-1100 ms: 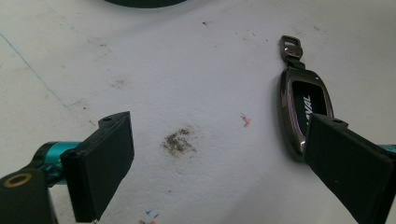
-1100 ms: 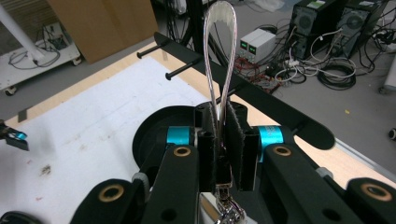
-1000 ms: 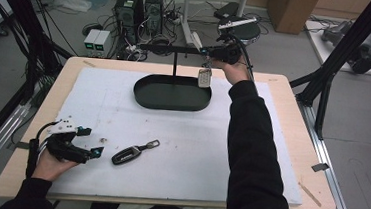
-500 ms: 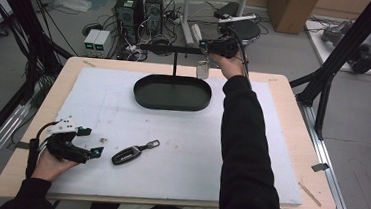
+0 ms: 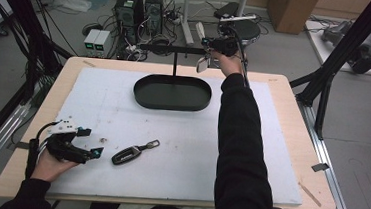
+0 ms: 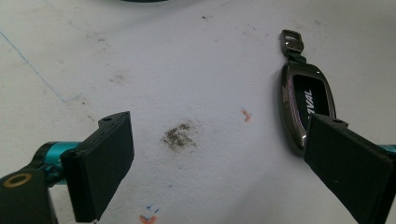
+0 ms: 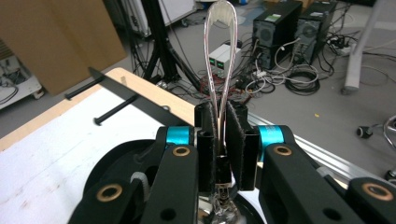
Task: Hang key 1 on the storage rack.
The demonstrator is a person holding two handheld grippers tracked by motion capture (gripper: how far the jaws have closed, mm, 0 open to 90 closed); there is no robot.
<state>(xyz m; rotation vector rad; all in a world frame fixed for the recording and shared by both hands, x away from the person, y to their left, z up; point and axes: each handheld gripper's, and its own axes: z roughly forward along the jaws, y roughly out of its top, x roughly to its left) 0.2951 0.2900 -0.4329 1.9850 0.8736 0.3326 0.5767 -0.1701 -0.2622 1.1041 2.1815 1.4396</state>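
Black tray (image 5: 171,101), dark glossy key fob (image 6: 306,105), seemingly clear strap loop (image 7: 222,56).

Beside my left gripper (image 6: 219,168), the dark key fob (image 6: 308,105) shows the white letters "VAL"; anything before them is hidden.

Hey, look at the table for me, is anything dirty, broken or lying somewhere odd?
Nothing is broken. The white mat is grubby: a dark smudge sits between the open left claw jaws, with small red and blue pen marks nearby. The car key fob lies loose on the mat, outside the black tray.
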